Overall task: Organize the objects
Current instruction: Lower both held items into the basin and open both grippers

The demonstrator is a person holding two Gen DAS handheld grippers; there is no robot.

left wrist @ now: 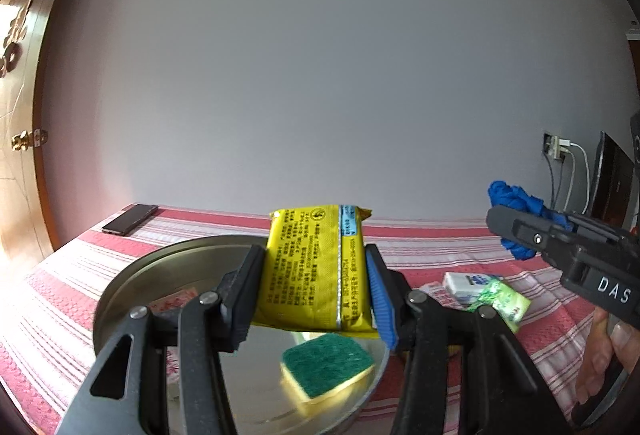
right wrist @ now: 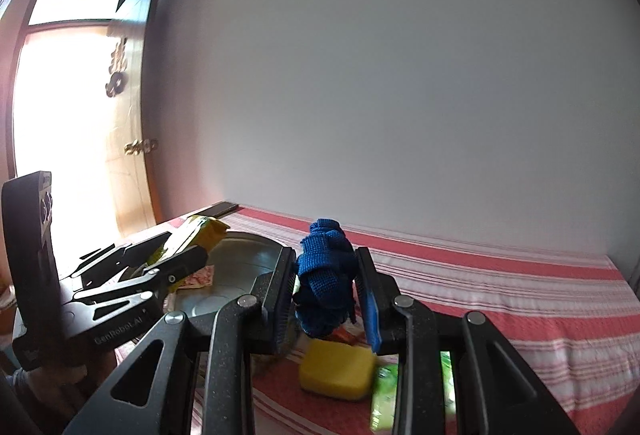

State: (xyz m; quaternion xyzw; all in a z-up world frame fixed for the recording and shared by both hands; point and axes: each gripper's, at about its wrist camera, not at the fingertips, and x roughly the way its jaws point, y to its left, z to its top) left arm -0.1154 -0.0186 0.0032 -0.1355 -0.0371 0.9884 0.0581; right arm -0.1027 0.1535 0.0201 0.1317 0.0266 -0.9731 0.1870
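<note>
Now left hand-held gripper (left wrist: 316, 275) clamps yellow packet (left wrist: 316, 267) (upright).

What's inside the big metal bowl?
In the metal bowl lies a green-topped sponge and a pink-patterned packet. The left fingers and yellow packet cover the rest.

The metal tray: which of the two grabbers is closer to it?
Left. The left gripper holds a yellow packet right above the tray. The right gripper, gripping a blue cloth, is off to the tray's right, over the striped cloth.
</note>
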